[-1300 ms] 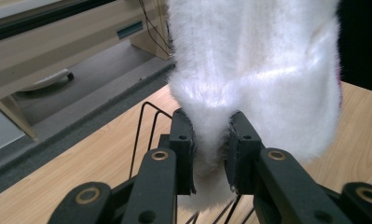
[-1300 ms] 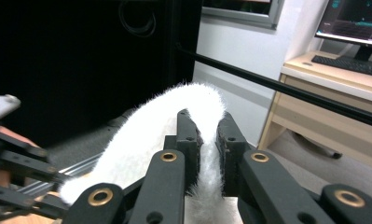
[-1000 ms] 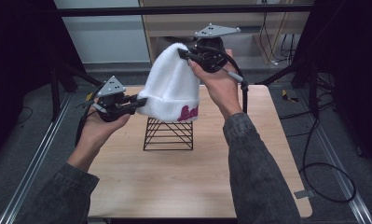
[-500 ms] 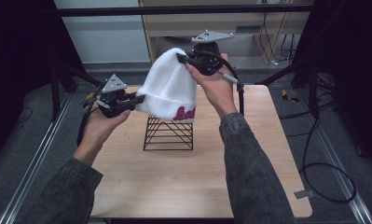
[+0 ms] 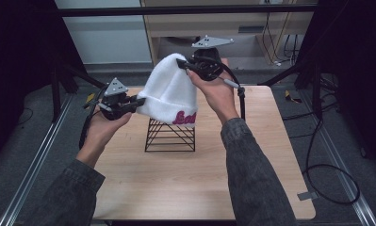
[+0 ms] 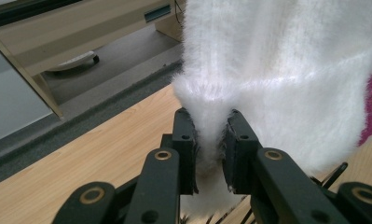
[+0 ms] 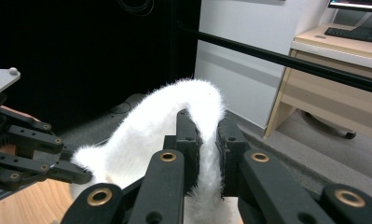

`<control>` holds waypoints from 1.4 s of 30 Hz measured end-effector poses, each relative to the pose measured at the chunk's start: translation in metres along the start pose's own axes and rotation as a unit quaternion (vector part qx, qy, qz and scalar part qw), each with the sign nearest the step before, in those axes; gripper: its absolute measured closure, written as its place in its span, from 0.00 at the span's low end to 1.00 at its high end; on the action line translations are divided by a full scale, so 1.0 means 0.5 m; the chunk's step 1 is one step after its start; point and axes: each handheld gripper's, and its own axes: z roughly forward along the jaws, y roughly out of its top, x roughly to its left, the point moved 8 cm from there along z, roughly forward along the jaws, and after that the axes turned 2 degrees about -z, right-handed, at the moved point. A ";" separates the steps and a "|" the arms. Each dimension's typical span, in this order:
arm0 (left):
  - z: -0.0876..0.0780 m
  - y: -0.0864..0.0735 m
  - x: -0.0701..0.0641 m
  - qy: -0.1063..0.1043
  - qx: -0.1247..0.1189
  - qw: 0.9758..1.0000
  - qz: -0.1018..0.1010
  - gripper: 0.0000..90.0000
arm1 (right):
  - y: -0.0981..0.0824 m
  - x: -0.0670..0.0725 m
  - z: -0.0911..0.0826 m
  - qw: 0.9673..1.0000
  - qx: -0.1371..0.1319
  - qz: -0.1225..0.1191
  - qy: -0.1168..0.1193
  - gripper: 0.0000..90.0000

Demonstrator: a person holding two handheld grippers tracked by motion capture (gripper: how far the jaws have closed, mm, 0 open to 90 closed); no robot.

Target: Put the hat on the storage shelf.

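Both hands have sunk, lowering the white beanie (image 5: 170,94) over the wire rack (image 5: 170,136); left gripper (image 5: 137,101) pinches its brim, right gripper (image 5: 182,63) its crown. Descend evenly, centred.

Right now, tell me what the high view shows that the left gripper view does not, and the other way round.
High view alone: the black wire stand beneath the white beanie, the right gripper clamped on the hat's crown, both forearms, and the whole table. Left gripper view alone: the left gripper close up, its jaws pinching the fluffy cuff, and the wooden cabinet with a castor behind. Shared: the beanie with its pink lettering, the wood tabletop, and the left gripper's hold on the cuff.
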 end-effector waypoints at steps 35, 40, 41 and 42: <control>0.001 -0.048 0.005 -0.012 0.003 1.000 -0.016 0.85 | -0.025 0.033 0.017 1.000 0.021 -0.014 0.017 0.91; 0.007 -0.069 0.002 -0.019 0.003 1.000 -0.023 0.85 | -0.031 0.041 0.022 0.999 0.026 -0.017 0.023 0.91; 0.007 -0.073 0.000 -0.020 0.002 0.999 -0.025 0.85 | -0.032 0.043 0.022 0.999 0.027 -0.018 0.024 0.91; 0.005 -0.076 -0.001 -0.020 0.001 0.999 -0.025 0.85 | -0.032 0.046 0.021 0.999 0.027 -0.018 0.025 0.91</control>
